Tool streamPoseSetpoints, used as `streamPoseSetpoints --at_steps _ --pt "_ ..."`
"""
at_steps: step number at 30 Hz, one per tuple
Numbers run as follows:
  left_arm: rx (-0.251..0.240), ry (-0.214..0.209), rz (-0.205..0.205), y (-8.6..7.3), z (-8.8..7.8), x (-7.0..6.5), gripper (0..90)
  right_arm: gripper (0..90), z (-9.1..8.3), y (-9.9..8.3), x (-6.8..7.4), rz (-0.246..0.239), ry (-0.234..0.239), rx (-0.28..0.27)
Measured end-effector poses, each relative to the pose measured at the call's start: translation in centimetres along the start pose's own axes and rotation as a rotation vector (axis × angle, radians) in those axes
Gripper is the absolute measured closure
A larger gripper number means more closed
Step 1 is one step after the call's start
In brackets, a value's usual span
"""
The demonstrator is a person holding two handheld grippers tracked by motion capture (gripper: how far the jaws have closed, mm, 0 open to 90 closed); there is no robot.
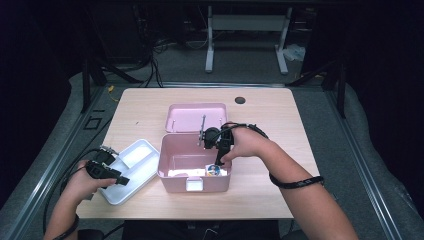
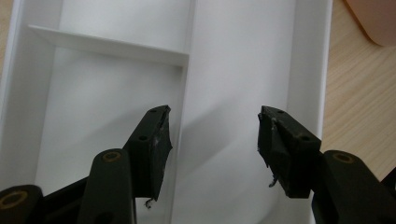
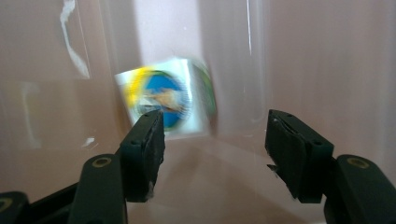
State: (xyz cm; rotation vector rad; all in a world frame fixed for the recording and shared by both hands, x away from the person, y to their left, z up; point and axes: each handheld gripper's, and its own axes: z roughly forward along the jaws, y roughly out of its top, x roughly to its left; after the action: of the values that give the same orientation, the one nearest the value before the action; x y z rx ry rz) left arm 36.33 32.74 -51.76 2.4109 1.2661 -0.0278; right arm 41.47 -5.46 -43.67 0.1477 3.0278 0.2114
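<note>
I'm seeing the small printed box smeared by blur in the right gripper view — its picture is unreadable to me. From the high view my right gripper covers part of it. The white tray is cut off by the left gripper view's edges — top and bottom.

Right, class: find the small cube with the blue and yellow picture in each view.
High view: cube sits low centre, inside the pink box at its front right.
Left gripper view: white tray, pink corner at top right; no cube.
Right gripper view: cube upper centre-left, blurred.
Shared landmark: the pink box.
</note>
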Motion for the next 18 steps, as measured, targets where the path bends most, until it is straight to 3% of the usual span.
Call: streamPoseSetpoints --at_steps 6,12,18 --pt "0.000 0.005 0.000 0.0 0.0 0.0 44.1 40.3 -1.3 -0.3 0.1 0.009 0.004 -0.045" --pt "-0.005 0.013 0.011 0.1 -0.1 -0.1 44.5 41.7 -3.3 -1.0 0.5 0.017 -0.028 -0.094" --pt "0.008 0.041 0.021 0.8 -0.3 -0.3 46.9 41.8 -5.4 -3.2 0.6 0.055 -0.060 -0.106"
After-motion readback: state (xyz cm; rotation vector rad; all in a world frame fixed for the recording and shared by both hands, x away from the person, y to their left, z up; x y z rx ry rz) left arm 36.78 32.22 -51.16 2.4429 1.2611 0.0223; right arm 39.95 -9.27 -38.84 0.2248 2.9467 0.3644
